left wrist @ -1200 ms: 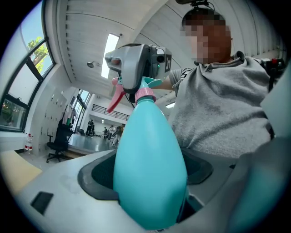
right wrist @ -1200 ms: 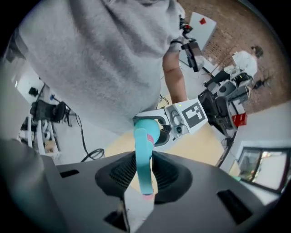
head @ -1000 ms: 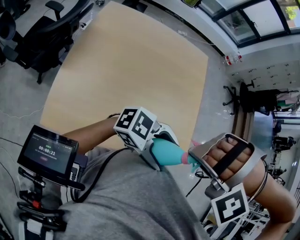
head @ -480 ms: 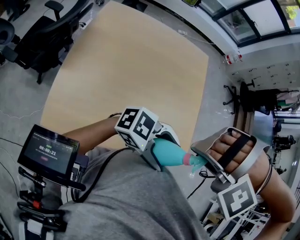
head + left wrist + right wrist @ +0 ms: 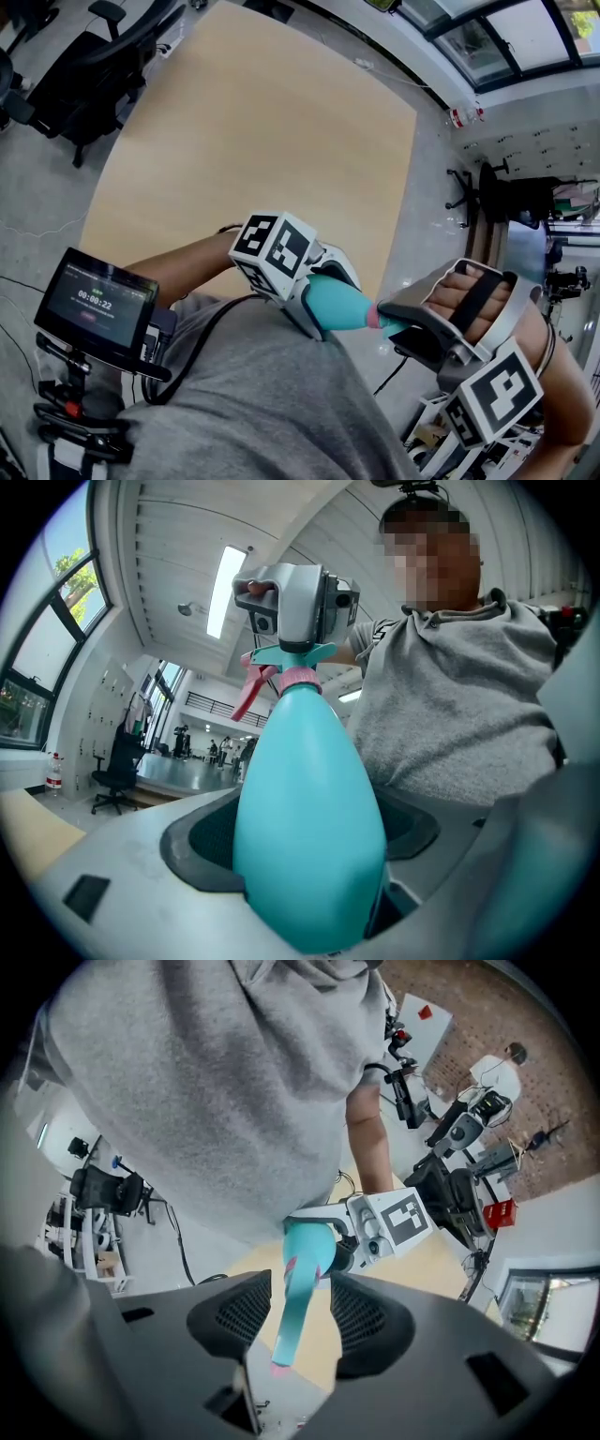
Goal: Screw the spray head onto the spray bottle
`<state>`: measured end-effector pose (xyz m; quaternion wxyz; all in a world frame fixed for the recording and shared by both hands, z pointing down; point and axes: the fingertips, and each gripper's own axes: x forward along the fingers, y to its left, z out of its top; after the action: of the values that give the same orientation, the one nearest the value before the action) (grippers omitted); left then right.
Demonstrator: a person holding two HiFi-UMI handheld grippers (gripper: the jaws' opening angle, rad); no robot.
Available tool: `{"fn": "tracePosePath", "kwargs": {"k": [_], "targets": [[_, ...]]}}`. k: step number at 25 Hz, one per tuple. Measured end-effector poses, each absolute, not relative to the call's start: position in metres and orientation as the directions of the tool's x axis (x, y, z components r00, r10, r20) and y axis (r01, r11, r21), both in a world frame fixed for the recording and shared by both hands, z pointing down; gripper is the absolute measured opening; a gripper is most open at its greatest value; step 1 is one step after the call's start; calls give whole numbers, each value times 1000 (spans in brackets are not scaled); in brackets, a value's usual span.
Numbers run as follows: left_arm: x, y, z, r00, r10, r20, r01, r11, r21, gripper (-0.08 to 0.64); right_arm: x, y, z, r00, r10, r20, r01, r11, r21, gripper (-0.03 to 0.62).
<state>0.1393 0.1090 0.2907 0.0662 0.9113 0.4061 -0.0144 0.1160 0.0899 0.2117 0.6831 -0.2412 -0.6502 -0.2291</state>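
Note:
A teal spray bottle is held in the air just off the table's near edge, close to a person's grey shirt, and my left gripper is shut on its body. The teal spray head, with a pink collar and a red trigger, sits on the bottle's neck. My right gripper is around the spray head. Its jaws are opening, and the pads stand a little apart from the head on both sides.
A light wooden table stretches ahead. Black office chairs stand at its far left. A small screen on a stand sits at the lower left. More chairs and equipment line the right side of the room.
My right gripper has turned at the wrist, its marker cube swinging down and to the right, and its jaws have spread off the spray head. The left gripper and bottle stayed still.

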Motion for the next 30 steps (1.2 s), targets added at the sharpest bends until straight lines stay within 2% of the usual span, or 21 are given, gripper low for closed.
{"fn": "tracePosePath", "kwargs": {"k": [7,11,16,21,26,30], "targets": [[139,107,290,673,735,-77,739,-666,104,390,120,89,228,57,12,998,607,794,-44,176],[139,107,290,676,733,-77,736,-669,102,390,117,85,229,37,5,999,594,804,-26,135],[142,103,294,716,696,-44,693,-703,158,390,123,78,235,97,-15,995,449,893,-31,132],[156,89,310,836,540,93,506,-827,246,390,143,64,253,183,-5,983,230,973,-38,132],[186,69,370,920,357,162,333,-930,157,390,168,48,308,199,80,977,52,994,-92,132],[182,65,409,974,136,180,120,-988,96,390,154,51,343,164,86,983,-70,995,-75,132]]}}
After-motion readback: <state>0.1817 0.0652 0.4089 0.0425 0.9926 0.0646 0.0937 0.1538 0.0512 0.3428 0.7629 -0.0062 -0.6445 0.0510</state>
